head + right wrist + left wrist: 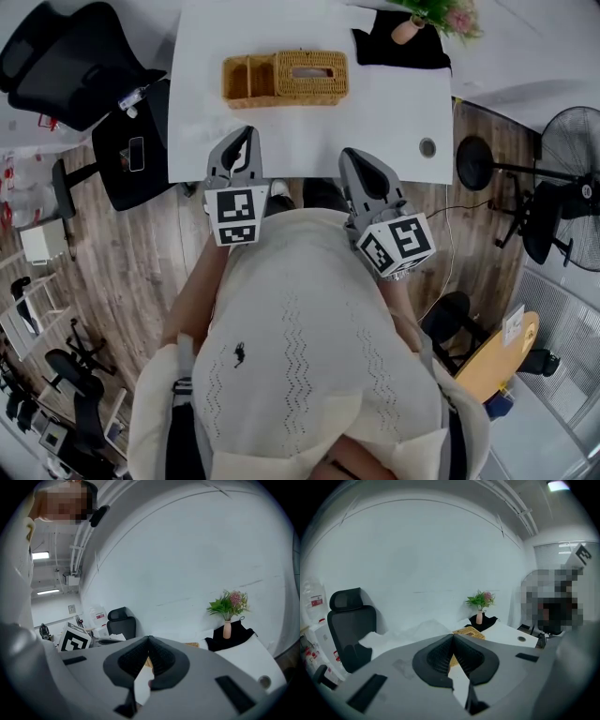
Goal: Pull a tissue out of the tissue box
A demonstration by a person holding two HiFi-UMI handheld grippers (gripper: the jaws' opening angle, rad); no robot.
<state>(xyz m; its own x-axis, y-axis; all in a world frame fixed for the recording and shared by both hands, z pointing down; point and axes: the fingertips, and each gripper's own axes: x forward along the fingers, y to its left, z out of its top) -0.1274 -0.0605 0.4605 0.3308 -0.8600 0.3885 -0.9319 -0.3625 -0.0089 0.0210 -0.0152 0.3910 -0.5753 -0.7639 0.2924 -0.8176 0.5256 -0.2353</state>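
The tissue box [310, 75] is a woven wicker holder with a slot on top, joined to an open two-part wicker tray, and it stands at the far middle of the white table [309, 141]. No tissue shows above the slot. My left gripper [246, 136] hovers over the table's near edge, short of the box, jaws shut with nothing between them. My right gripper [355, 157] is at the near edge further right, also shut and empty. The wicker box [469, 632] peeks past the closed left gripper [453, 637]. A sliver of the box [191, 644] shows beyond the shut right gripper [149, 640].
A pink vase with flowers [413, 26] stands on a black cloth [401, 49] at the table's far right. A cable hole [427, 147] sits near the right edge. A black office chair [66, 61] and stool [132, 155] are left; a fan [570, 183] is right.
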